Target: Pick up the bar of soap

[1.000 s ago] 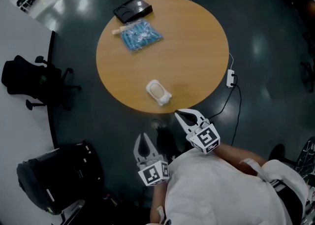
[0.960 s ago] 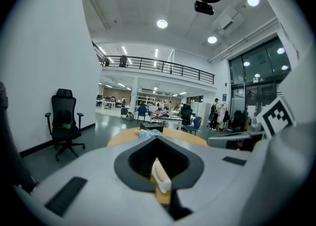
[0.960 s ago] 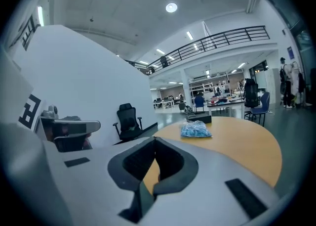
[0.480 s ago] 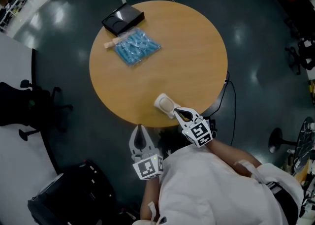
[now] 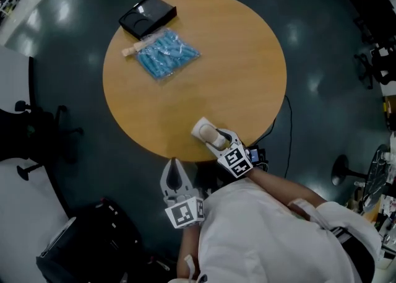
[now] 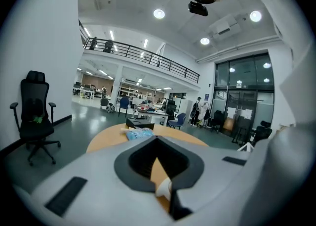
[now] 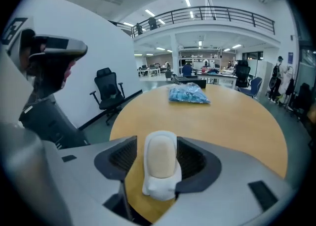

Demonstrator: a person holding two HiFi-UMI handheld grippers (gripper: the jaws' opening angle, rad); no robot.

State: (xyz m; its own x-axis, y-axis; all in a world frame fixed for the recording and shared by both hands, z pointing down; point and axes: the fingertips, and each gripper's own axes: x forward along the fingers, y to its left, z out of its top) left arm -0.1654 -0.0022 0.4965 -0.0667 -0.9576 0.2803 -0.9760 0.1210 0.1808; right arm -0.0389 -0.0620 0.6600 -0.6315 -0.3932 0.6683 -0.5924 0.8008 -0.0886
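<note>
1. Round and wooden, the table point(image 5: 247, 59) stands on a dark floor in an open office hall. The bar of soap point(image 5: 203, 130) lies by its near edge, well apart from the blue packet point(image 5: 166, 54) and black box point(image 5: 147, 17) on the far side.
2. The right gripper point(image 5: 215, 138) reaches over that edge and straddles the soap. Its jaws are opening, with the soap between them, and the pads do not seem to press.
3. The soap's long axis runs along the gripper's own line, so the jaws face its narrow width. Closing straight in should catch it.
4. The left gripper point(image 5: 175, 165) hangs off the table, jaws together and empty, farther from the soap.
</note>
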